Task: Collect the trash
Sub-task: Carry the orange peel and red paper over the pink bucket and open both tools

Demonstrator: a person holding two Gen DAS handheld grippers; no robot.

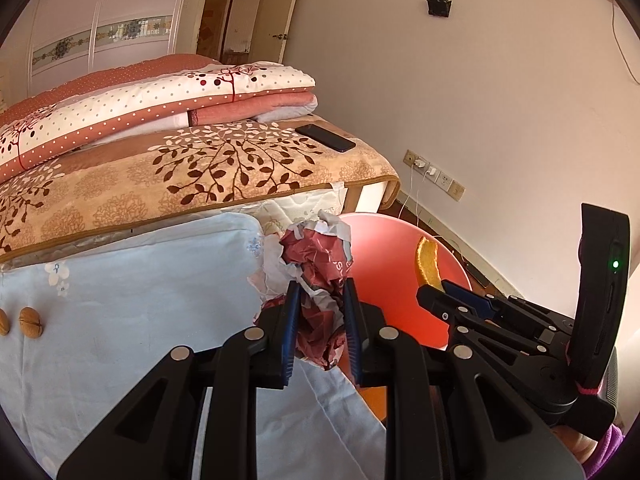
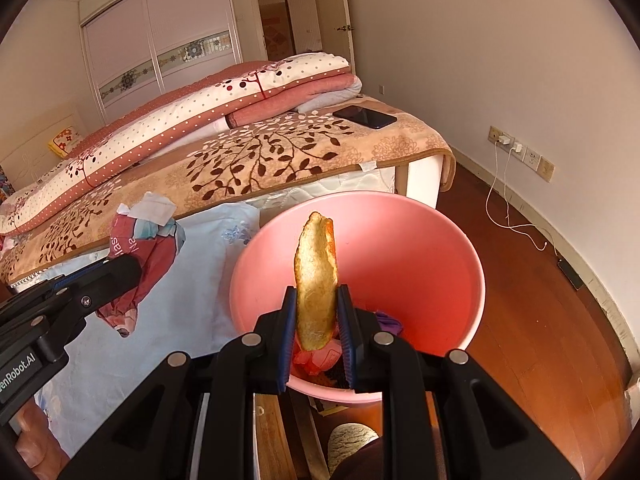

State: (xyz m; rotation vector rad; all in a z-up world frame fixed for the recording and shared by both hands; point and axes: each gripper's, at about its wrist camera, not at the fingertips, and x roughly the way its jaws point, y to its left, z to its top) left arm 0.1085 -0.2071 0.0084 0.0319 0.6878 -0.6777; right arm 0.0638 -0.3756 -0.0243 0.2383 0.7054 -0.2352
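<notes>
My left gripper (image 1: 320, 300) is shut on a crumpled red and white wrapper (image 1: 320, 264), held above the pale blue sheet beside the pink basin (image 1: 384, 248). From the right wrist view the wrapper (image 2: 148, 256) hangs left of the basin (image 2: 420, 248). My right gripper (image 2: 316, 312) is shut on an orange peel (image 2: 316, 280), held upright over the basin's near rim. The peel (image 1: 428, 264) and right gripper (image 1: 444, 296) also show in the left wrist view. Red and purple scraps (image 2: 320, 360) lie in the basin bottom.
Two walnuts (image 1: 24, 322) lie on the blue sheet (image 1: 140, 300). The bed holds a leaf-patterned blanket (image 2: 260, 160), folded quilts (image 2: 200, 120) and a black phone (image 2: 364, 117). Wall sockets with white charger cables (image 2: 516, 148) are at right above the wooden floor (image 2: 540, 320).
</notes>
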